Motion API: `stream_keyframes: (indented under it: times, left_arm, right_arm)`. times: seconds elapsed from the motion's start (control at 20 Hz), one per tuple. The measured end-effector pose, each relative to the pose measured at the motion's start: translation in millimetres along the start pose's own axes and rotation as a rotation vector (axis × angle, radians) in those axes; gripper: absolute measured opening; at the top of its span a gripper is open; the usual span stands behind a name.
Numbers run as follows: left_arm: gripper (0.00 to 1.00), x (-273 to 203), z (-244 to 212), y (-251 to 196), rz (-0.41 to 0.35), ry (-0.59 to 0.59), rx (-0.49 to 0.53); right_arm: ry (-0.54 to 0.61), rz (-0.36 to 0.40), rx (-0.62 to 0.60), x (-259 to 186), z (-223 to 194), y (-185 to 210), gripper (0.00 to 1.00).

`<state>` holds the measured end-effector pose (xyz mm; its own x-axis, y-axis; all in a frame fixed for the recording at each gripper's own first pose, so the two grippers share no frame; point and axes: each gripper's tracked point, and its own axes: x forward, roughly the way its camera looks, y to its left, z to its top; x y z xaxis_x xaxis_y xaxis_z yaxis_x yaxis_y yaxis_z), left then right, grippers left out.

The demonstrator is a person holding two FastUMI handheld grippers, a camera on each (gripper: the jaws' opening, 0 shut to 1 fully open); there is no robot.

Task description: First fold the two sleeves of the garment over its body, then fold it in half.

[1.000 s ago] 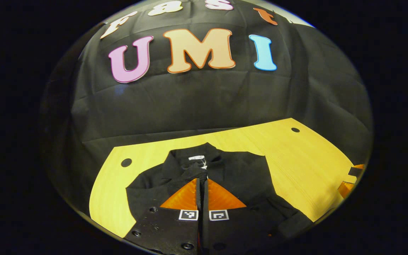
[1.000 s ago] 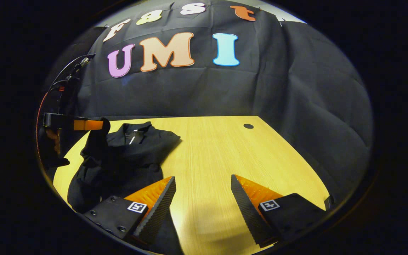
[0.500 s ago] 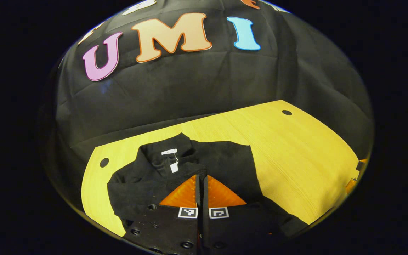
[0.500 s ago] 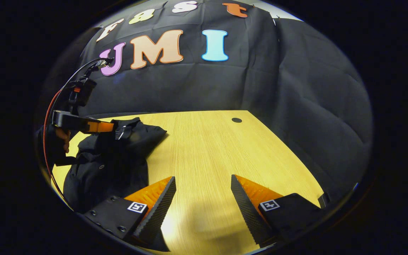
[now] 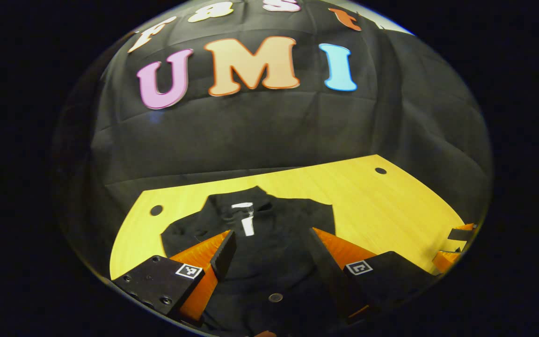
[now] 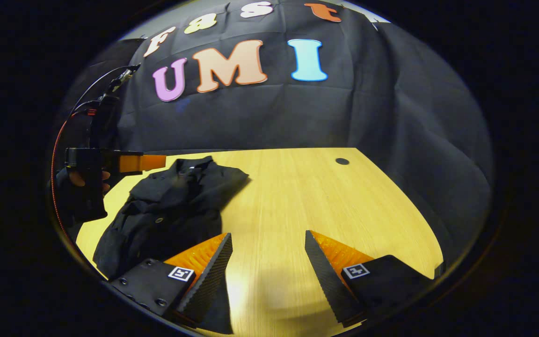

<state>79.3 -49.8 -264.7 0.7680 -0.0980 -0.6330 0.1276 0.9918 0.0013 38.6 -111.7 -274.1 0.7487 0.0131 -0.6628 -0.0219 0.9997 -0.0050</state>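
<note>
Black garment (image 5: pixel 269 243) is seen bunched on the wooden surface (image 5: pixel 382 206), collar toward the booth wall. Left gripper (image 5: pixel 272 243) is held above it, fingers spread apart, nothing gripped. Right gripper (image 6: pixel 267 252) is held over bare surface beside the garment (image 6: pixel 171 206), fingers apart

One garment (image 5: pixel 269 243), one table (image 6: pixel 307 196), two tongs (image 5: pixel 269 241)

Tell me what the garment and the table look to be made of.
Garment: soft, matte black woven cloth, going by its creases and limp drape; the fibre is unclear. Table: pale wood or wood-look laminate with a smooth finish, going by its fine straight grain lines.
</note>
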Motion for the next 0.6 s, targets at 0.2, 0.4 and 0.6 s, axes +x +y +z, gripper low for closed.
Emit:
stream_keyframes:
  times: [0.2,0.4,0.6]
  left_arm:
    - [0.95,-55,-32,48,0.074,-0.001,-0.043]
    - [0.95,-101,-88,83,0.123,0.078,-0.049]
    - [0.95,-139,-140,107,0.153,0.142,-0.08]
  right_arm:
    - [-0.007,0.043,-0.006,-8,-3,26,0.98]
    - [0.046,0.05,-0.031,-21,-30,49,0.98]
    - [0.076,0.054,-0.067,-34,-54,68,0.97]
